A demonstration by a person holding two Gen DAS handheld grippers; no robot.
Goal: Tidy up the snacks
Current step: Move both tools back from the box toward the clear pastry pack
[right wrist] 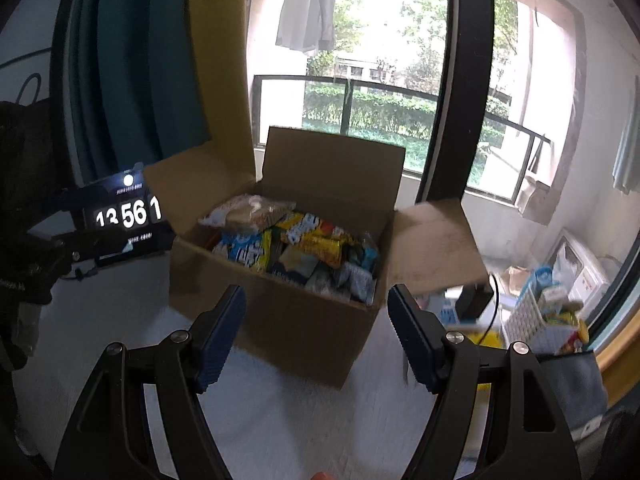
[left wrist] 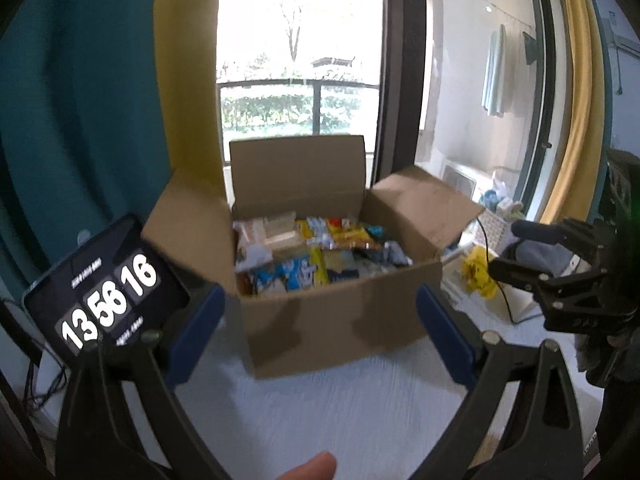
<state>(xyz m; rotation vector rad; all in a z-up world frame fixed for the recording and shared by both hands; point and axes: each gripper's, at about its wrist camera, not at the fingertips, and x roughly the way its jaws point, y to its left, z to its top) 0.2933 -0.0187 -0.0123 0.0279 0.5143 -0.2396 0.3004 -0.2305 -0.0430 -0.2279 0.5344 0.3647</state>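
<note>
Behind a white table (left wrist: 320, 408), a bright window fills the wall. We hold our left gripper (left wrist: 320, 336) and right gripper (right wrist: 316, 336) wide apart and empty, just short of the open cardboard box (right wrist: 288, 320). Snack packets (right wrist: 296, 248) fill it: light, crinkly, slippery, likely crushable, so we'd pinch one by its sealed edge.

In the right wrist view the clock tablet (right wrist: 128, 216) at nine o'clock is losing its last digit behind a flap of the cardboard box (right wrist: 280, 320). The snack packets (right wrist: 296, 244) are blurring, their print staying unreadable, and the lower layers are lying hidden. At five o'clock in the left wrist view, a fingertip (left wrist: 310, 468) is being cut off by the bottom edge.
</note>
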